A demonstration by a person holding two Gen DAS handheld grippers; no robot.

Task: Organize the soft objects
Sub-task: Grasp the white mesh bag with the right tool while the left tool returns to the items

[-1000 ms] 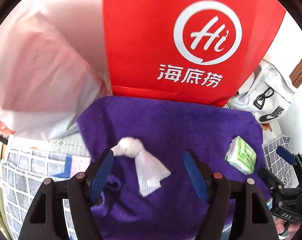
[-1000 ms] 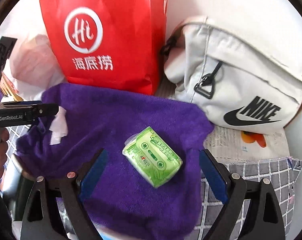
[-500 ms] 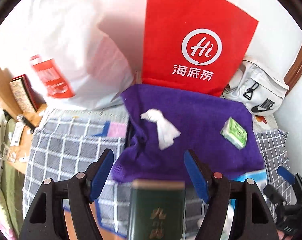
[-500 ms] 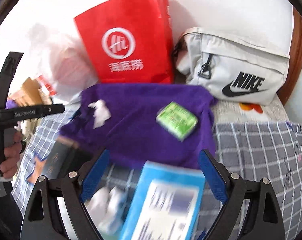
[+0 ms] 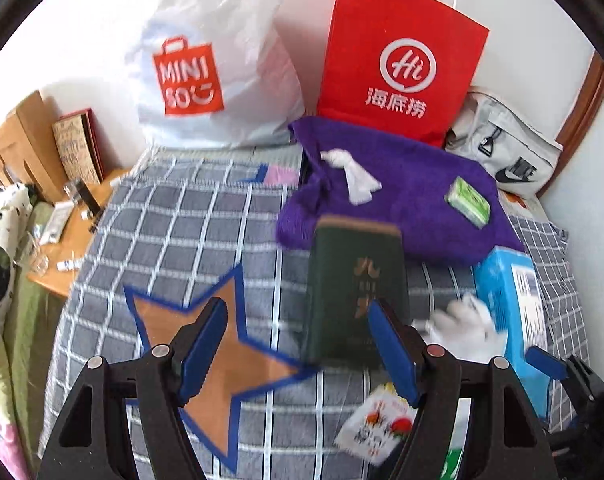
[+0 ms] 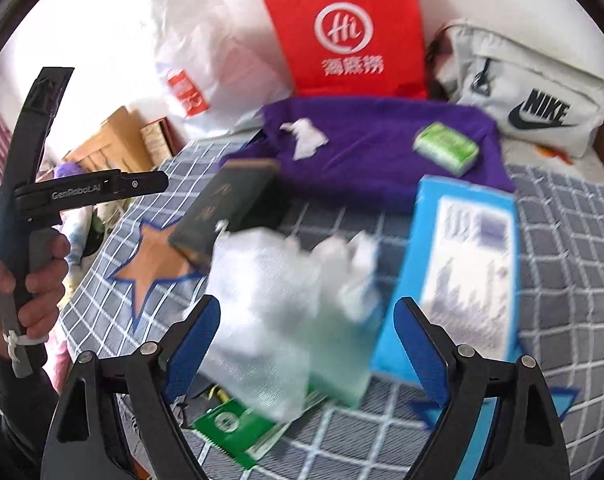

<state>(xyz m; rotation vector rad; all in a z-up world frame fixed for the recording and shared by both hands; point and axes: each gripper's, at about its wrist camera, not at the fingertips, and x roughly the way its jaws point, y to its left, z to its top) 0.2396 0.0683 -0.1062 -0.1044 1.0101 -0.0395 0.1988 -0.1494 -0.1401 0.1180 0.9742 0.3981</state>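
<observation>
A purple towel (image 5: pixel 414 192) lies at the far side of the checked bed cover, also in the right wrist view (image 6: pixel 382 148). On it lie a knotted white tissue (image 5: pixel 352 172) (image 6: pixel 304 138) and a green tissue pack (image 5: pixel 468 200) (image 6: pixel 446 148). A crumpled white plastic bag (image 6: pixel 278 296) (image 5: pixel 462 328) lies in front of my right gripper (image 6: pixel 306 344), which is open and empty. My left gripper (image 5: pixel 296 344) is open and empty above the cover, near a dark green book (image 5: pixel 358 288).
A blue box (image 6: pixel 462 272) (image 5: pixel 510 300) lies right of the plastic bag. A red paper bag (image 5: pixel 398 60), a white Miniso bag (image 5: pixel 214 64) and a grey Nike bag (image 6: pixel 522 88) stand at the wall. A green packet (image 6: pixel 234 428) and a small carton (image 5: pixel 376 426) lie near.
Both grippers have pulled back from the purple towel, so the book, blue box, plastic bag and checked cover have come into view. Both stay open and empty.
</observation>
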